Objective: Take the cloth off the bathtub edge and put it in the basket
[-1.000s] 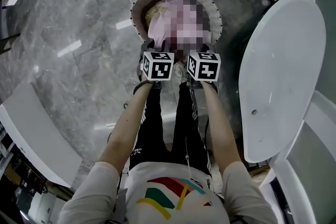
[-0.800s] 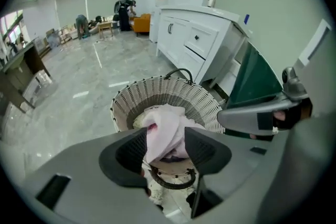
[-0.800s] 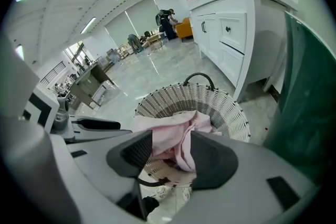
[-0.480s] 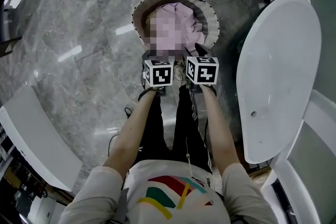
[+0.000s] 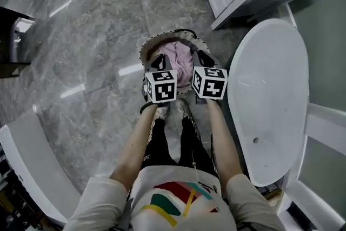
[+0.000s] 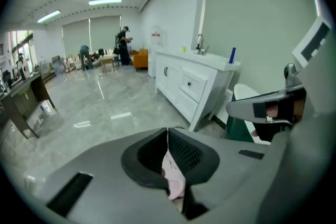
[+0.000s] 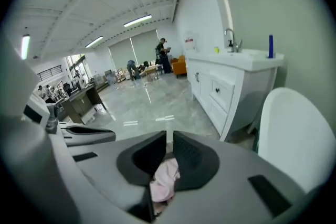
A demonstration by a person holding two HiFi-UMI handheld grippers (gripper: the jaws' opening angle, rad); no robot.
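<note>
Now that the cloth (image 5: 178, 57) lies in the basket (image 5: 148, 43), just below the left tongs (image 6: 167, 139) and right tongs (image 7: 169, 141) (both just closed, pinching nothing), neither is nearer.

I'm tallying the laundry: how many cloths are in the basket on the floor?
1. A pink cloth lies bunched inside the round basket on the grey floor, beside the white bathtub. Others could be hidden beneath it.
</note>
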